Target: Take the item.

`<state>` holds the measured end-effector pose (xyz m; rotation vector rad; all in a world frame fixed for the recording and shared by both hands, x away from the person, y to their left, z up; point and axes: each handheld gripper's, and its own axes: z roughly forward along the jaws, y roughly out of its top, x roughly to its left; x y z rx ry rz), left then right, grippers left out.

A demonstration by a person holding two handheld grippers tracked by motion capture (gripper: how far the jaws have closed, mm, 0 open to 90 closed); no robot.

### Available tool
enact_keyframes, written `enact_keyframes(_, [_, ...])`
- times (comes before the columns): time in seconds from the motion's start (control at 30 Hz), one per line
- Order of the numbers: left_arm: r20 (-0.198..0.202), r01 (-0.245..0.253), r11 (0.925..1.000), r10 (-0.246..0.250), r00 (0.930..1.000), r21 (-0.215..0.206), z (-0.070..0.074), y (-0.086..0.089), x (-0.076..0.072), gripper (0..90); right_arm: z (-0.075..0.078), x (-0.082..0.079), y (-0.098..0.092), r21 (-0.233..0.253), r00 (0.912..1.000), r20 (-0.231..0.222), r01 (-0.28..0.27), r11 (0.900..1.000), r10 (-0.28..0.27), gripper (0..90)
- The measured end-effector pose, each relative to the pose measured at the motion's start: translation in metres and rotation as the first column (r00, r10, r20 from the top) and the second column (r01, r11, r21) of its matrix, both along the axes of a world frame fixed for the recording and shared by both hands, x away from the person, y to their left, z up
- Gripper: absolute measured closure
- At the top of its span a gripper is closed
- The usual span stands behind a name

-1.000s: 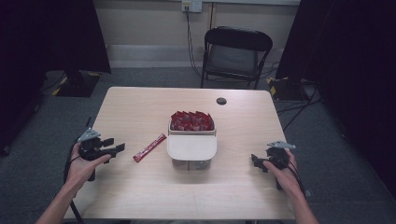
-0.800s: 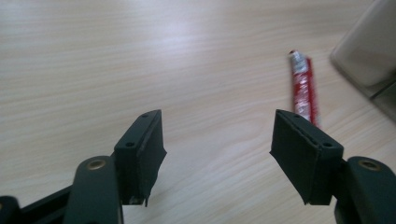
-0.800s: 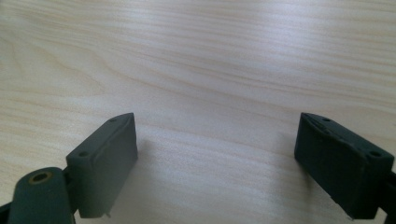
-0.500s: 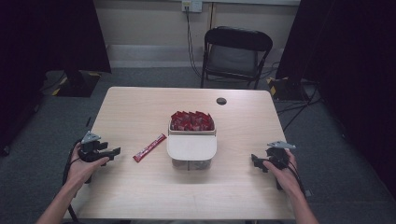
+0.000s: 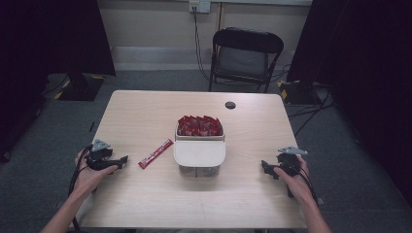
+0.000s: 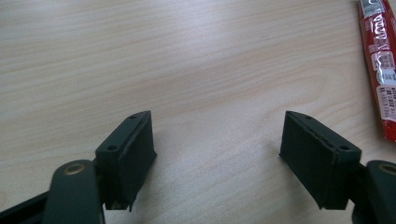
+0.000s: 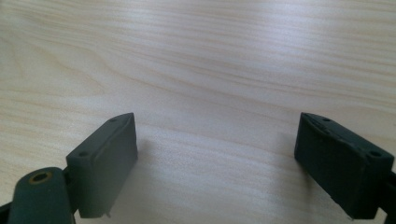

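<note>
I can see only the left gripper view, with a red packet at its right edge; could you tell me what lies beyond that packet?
Observer: A white container stands just past the red packet, mid-table.
Operator: Thank you; does it hold anything?
Observer: Yes, its rear section is packed with more red packets.
Operator: And where are the other tongs, please?
Observer: The right tongs rest open near the table's right edge, apart from the container, over bare wood.
</note>
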<state>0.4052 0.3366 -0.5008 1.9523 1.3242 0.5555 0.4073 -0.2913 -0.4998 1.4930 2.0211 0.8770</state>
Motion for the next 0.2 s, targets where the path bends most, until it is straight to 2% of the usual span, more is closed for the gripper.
enact_keyframes(0.07, [0.000,0.000,1.0000,0.000,1.0000,0.001,0.0000,0.0000,0.0000,24.5,0.0000,0.0000,0.0000,0.000,1.0000,0.000,0.000,1.000,0.000,12.6])
enact_keyframes(0.2, [0.003,0.002,0.9996,-0.002,1.0000,0.029,0.0000,-0.0023,-0.0003,23.8,0.0000,0.0000,0.0000,0.000,1.0000,0.000,0.000,1.000,0.000,12.7])
